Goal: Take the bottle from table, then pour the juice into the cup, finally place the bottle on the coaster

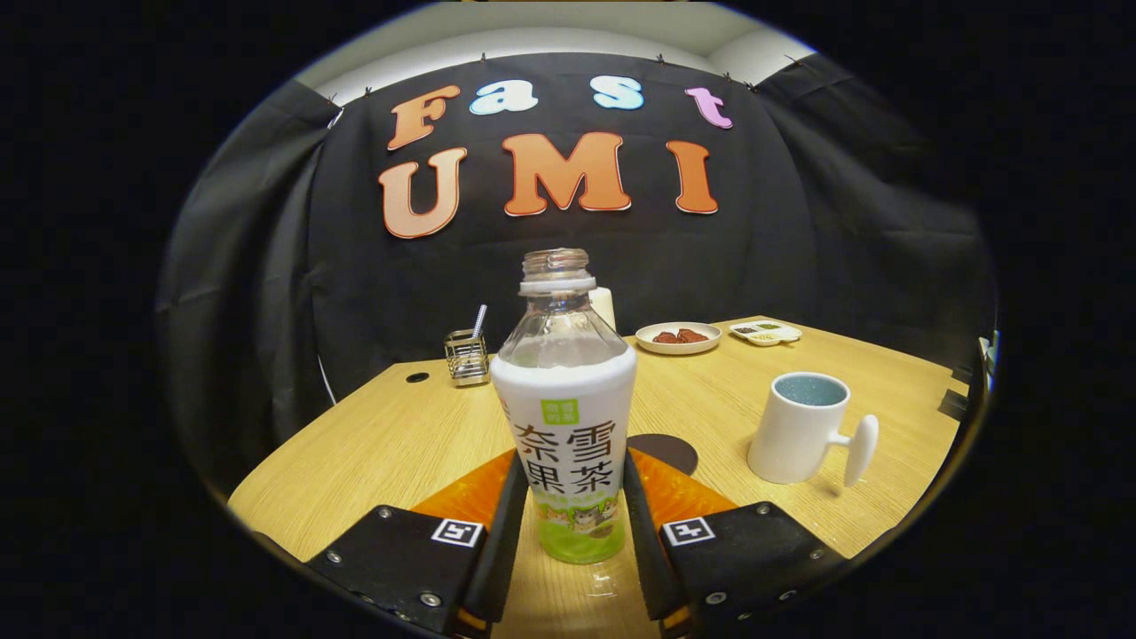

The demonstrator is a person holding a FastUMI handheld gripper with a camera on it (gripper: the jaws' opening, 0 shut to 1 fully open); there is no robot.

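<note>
A clear, uncapped juice bottle (568, 417) with a white and green label stands upright between my fingers. My gripper (573, 497) is shut on it, both fingers pressing on the label's sides. Its base is just above or on the wooden table (390, 444); I cannot tell which. A dark round coaster (666, 451) lies flat just beyond the right finger. Further right stands a white cup (799, 430), its inside bluish, with its handle pointing right.
At the back of the table are a wire holder (467, 355) with a straw, a plate (679, 337) of brown food and a small white tray (765, 332). A white object (605, 306) peeks from behind the bottle. The table's left edge runs close by.
</note>
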